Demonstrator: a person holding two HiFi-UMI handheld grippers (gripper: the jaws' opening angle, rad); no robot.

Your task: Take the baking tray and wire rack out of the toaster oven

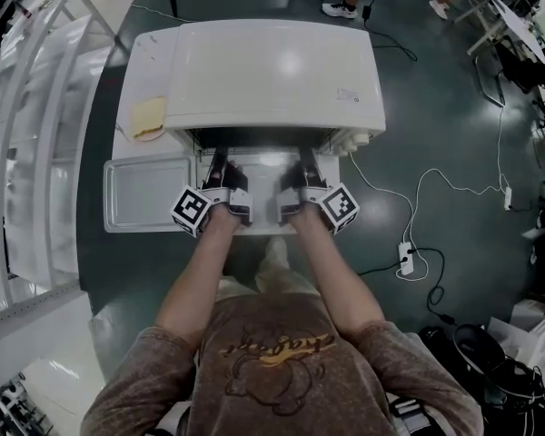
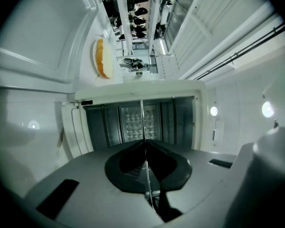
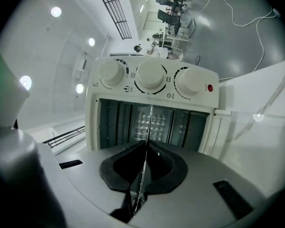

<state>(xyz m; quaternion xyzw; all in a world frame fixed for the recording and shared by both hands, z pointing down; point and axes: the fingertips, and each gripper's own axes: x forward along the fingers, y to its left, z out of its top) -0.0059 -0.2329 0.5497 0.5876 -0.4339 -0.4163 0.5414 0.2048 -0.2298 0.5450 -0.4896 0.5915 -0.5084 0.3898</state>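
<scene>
Metal wire rack (image 2: 142, 118) is pinched edge-on between the tightly closed left tool (image 2: 145, 144) and right tool (image 3: 146, 144).

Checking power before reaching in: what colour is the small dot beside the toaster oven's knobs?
The dot is red; the right gripper view shows it best.

White toaster oven (image 1: 272, 71) – dark cavity with a dimpled silvery back wall, and a red dot (image 3: 209, 87) beside its white knobs (image 3: 151, 75). Left of the oven are a pale grey baking tray (image 1: 150, 193) and a yellow sponge (image 1: 148, 116). In front of the oven, the left gripper (image 1: 220, 162) and right gripper (image 1: 303, 162) have black jaws and cubes patterned with black-and-white squares. The wire rack (image 2: 142, 120) is thin and silvery. Around the oven is dark green floor (image 1: 445, 98). The person's shirt (image 1: 282, 361) is mottled brown with an orange print.
</scene>
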